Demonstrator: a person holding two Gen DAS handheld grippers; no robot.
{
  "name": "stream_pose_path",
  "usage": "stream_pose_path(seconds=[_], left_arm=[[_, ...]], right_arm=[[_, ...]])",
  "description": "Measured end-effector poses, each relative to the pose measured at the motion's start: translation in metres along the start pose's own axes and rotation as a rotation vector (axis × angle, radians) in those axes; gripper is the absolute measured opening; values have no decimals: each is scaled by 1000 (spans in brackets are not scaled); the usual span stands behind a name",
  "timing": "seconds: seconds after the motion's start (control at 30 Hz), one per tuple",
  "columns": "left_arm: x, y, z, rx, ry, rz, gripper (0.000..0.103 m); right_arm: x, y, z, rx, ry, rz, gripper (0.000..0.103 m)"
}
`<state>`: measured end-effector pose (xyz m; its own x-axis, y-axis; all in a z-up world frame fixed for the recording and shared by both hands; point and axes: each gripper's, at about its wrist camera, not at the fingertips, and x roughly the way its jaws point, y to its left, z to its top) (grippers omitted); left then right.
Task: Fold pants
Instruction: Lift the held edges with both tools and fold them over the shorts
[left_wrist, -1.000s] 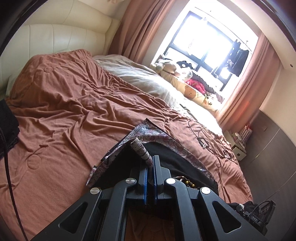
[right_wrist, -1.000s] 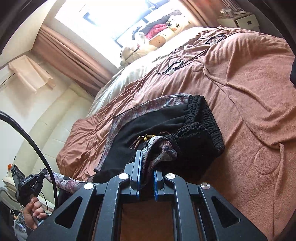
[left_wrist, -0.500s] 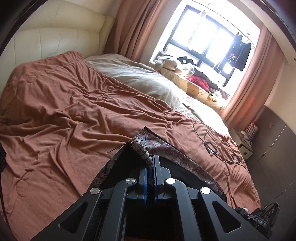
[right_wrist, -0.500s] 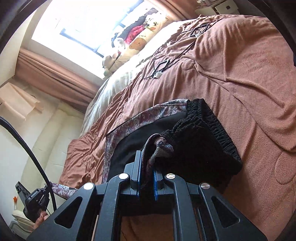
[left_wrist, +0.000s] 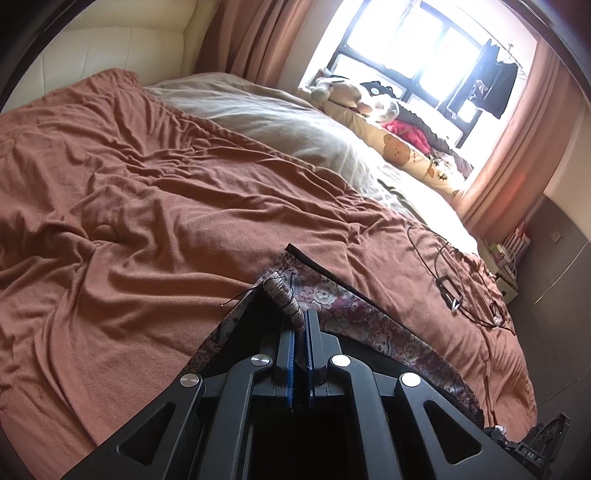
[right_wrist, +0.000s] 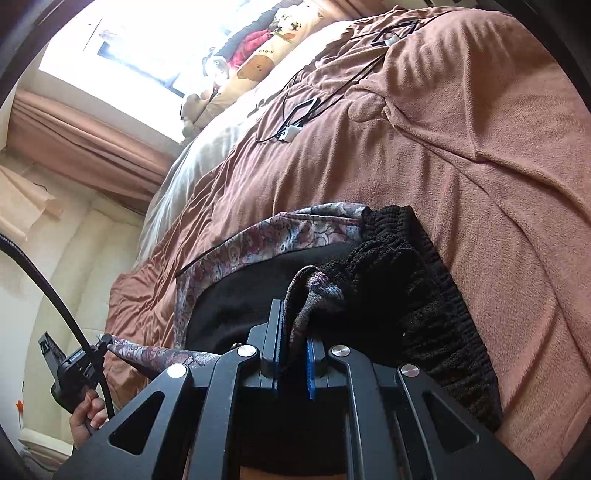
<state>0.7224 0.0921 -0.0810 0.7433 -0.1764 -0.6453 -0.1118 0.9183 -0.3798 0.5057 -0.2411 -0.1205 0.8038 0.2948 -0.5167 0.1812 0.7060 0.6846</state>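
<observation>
**Desk:** What is the picture?

**Photographer:** A bedroom, mid-fold. The pants (right_wrist: 258, 295), black with a patterned floral trim, lie on the rust-brown blanket (left_wrist: 147, 206) of a bed, on the side away from the window (left_wrist: 413, 55). The left tongs (left_wrist: 300, 325) are clamped shut on a bunched bit of the patterned hem. The right tongs (right_wrist: 293, 347) are closed almost as tight on a wad of patterned cloth, right beside the black ribbed waistband (right_wrist: 424, 295).

**Desk:** So both ends are pinched?

**Photographer:** Yes. From the right-hand camera the left tongs show at the far end of the pants from the waistband, with a taut spike of fabric running to them and a hand (right_wrist: 86, 413) on the grip.

**Desk:** What makes this step go well?

**Photographer:** My reading: keep both pinches firm, carry the two ends at an even height so the cloth stays stretched between them, and lay the held edge square over the part already flat on the blanket. Slack in the middle would likely wrinkle the fold.

**Desk:** Any hazards?

**Photographer:** A black cable (left_wrist: 454, 291) lies loose on the blanket, between the pants and the window. Better to set the fold down clear of it.
</observation>
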Motion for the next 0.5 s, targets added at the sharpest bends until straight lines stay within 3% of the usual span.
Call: stream_pose_path(seconds=[0.2, 0.27, 0.4, 0.43, 0.5], left_arm=[[51, 1, 11, 13, 35, 22, 5], [66, 3, 14, 13, 47, 34, 5], [95, 8, 18, 17, 94, 59, 7], [101, 8, 18, 26, 114, 72, 14], [110, 10, 19, 39, 158, 89, 28]], right_arm=[[25, -4, 14, -4, 10, -5, 8], [29, -4, 16, -10, 23, 8, 14], [19, -4, 20, -17, 21, 68, 61], [13, -4, 21, -23, 3, 74, 69], [5, 0, 23, -45, -12, 70, 69]])
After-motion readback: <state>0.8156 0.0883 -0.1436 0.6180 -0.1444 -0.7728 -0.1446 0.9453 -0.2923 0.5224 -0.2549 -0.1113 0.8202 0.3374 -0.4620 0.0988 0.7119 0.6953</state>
